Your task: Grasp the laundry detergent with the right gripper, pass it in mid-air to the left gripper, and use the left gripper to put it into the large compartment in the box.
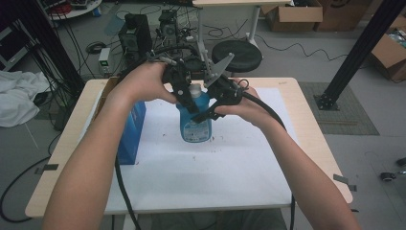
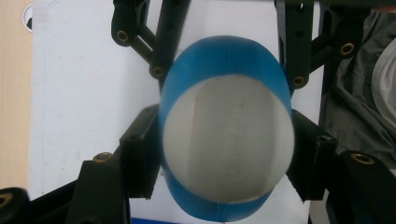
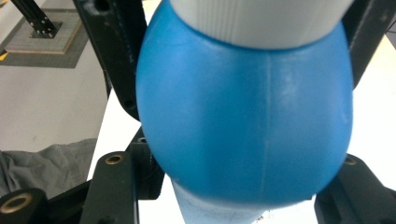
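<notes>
the blue bottle [image 1: 195, 117] stands upright on the white sheet [image 1: 215, 167] near the middle of the table [image 1: 316, 143], just beside a blue box [image 1: 130, 132] on its left. the left gripper [image 1: 184, 93] comes down from above & its jaws are squeezed tight on the white cap [image 2: 228, 140], one black pad on each side (the gripper's own view looks right down on the cap). the right gripper [image 1: 210, 111] comes in from the side & its jaws are clamped on the round blue shoulder of the bottle, just under the cap, so it holds the body steady. so both grips look done. what's left, i think, is to twist the cap w/ the left one while the right one keeps the bottle from turning, then lift the cap off. the cap is on for now, no gap shows btw it & the bottle.
</notes>
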Demonstrator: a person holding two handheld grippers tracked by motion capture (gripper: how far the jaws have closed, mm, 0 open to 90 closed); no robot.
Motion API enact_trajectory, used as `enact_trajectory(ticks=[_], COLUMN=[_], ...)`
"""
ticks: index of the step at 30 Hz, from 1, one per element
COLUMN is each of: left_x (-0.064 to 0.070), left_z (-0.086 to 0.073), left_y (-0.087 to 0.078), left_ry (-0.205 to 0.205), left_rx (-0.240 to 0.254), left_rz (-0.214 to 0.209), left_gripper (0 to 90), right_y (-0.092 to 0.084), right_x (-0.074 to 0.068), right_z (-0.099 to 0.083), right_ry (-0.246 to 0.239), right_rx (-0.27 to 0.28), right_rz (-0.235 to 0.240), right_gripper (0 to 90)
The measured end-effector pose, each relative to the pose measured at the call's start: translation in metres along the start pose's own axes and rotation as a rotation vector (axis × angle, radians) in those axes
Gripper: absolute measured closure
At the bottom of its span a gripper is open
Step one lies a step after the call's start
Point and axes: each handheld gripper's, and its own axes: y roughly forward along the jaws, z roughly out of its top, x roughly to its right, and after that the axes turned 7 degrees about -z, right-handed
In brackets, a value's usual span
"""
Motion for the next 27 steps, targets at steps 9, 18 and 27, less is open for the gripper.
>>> enact_trajectory(ticks=[9,18,27], left_x=[-0.004,-0.016,-0.027], left_z=[-0.001,-0.012,-0.036], left_y=[-0.009,-0.040,-0.082], left_ry=[-0.097,-0.331,-0.593], left_rx=[-0.007,-0.070,-0.064], left_rz=[0.010,0.048,0.129], left_gripper=[38.6,38.7,38.7], right_y=[-0.004,-0.015,-0.026], right_x=[0.004,0.005,0.004], right_z=[-0.005,-0.022,-0.048], right_ry=[0.016,0.012,-0.011], right_rx=[0.025,-0.143,-0.432], right_rz=[-0.044,-0.085,-0.115], right_gripper=[26.2,26.5,28.4])
